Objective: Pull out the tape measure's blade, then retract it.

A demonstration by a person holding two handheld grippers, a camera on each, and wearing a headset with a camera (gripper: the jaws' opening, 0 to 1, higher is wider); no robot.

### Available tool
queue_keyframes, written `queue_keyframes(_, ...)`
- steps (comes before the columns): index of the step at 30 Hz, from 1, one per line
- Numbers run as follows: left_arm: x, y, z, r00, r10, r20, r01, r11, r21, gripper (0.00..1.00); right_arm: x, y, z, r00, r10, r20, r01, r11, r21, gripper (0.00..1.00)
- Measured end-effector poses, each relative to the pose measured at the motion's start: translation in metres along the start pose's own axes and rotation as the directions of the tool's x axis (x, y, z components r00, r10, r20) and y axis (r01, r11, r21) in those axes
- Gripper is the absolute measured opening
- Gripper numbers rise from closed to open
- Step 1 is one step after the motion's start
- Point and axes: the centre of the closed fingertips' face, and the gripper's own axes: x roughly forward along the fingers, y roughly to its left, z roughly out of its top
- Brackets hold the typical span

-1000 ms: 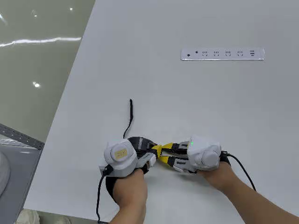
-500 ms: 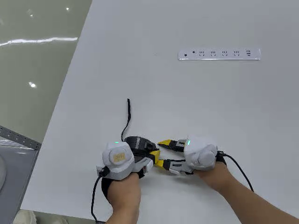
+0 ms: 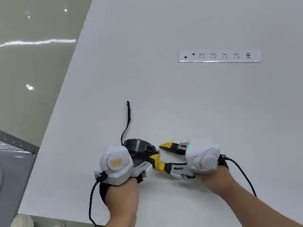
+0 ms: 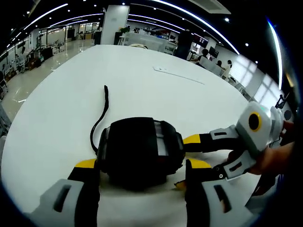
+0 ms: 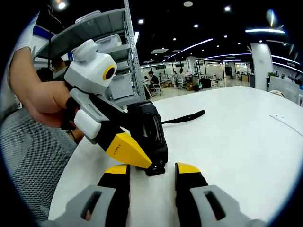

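The tape measure (image 3: 138,146), a black case, lies on the white tabletop (image 3: 189,104) close to its near edge and toward the near left corner. A black strap (image 3: 127,120) runs from the case across the tabletop toward the far edge, curving once along its length.

Left gripper (image 4: 142,166): held in the person's left hand (image 3: 120,196). Its jaws are pressed against the two sides of the case and pinch it between the yellow tips. In the left gripper view the case spans the whole gap between the jaws.

Right gripper (image 5: 152,169): held in the person's right hand (image 3: 215,177) and pointed at the left gripper from the right. Its jaws are spread and pinch nothing. In the right gripper view a small black tab (image 5: 156,169) at the lower corner of the case sits in the gap between the two yellow tips. Whether either tip touches it cannot be told. In the head view one right jaw lies just beyond the case and the other just nearer than it, beside the left gripper's yellow jaw.

A black cable (image 3: 241,170) trails from the right gripper toward the near edge.

A white power strip (image 3: 218,56) lies flat toward the far edge, well apart from both grippers.

A grey metal shelf rack (image 5: 118,47) stands beyond the tabletop's left edge.
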Motion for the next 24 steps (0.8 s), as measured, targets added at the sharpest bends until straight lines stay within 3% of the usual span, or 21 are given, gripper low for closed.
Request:
queue_keyframes(3,-0.003,-0.001,0.005,0.9992,-0.023,0.033,0.023,1.0,0.005,0.74,-0.004,-0.003,0.002,0.9998,-0.017,0.007,0.017,1.0,0.007,0.38)
queue_keyframes(8,-0.005,-0.001,0.006,0.9978,-0.051,0.044,0.049,0.998,0.027,0.75,-0.008,-0.003,0.001,0.9994,-0.035,0.006,0.035,0.999,0.015,0.41)
queue_keyframes(19,-0.011,-0.008,0.005,0.993,-0.11,0.043,0.106,0.991,0.088,0.76,-0.02,0.001,0.0,0.9974,-0.071,0.011,0.07,0.996,0.052,0.42)
queue_keyframes(24,-0.014,-0.012,0.003,0.99,-0.137,0.034,0.13,0.979,0.155,0.76,-0.028,0.0,0.001,0.9952,-0.096,0.019,0.094,0.992,0.079,0.42)
